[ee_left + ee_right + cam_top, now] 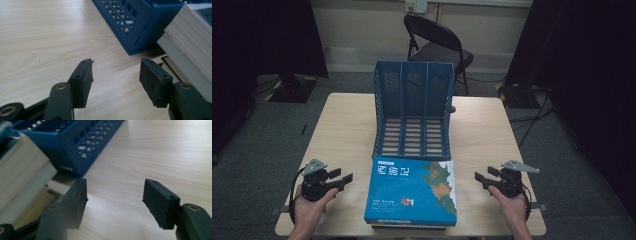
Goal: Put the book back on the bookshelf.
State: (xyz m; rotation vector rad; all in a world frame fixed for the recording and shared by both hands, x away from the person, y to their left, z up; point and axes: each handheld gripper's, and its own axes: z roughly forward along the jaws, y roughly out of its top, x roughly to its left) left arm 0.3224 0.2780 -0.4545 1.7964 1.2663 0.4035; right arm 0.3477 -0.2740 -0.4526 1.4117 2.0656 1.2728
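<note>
Nearest to the person, the two tongs rest low over the counter (347,125), one on each side of a stack of books (412,192). The left tongs (343,181) have their jaws apart with nothing between them; the left gripper view shows only bare wood in the gap. The right tongs (480,179) are the same, jaws apart and holding nothing. Neither pair touches the books, and both point inward toward the stack. The stack lies flat at the near edge of the counter, in the middle, and its far edge is just beside the open front of the blue rack (413,107). I judge that the work is to put the books upright into the rack, and that it has not yet begun: every slot of the rack looks empty and the stack looks untouched. So all lifting and placing is left to do. Now the count. There are two tongs, one in each hand. There is one stack; the top book has a blue cover, and the gripper views show at least two more volumes under it, so I count three, but I cannot be sure. There is one rack with three slots. Farthest away, behind the counter, stands one black folding chair (437,42).
</note>
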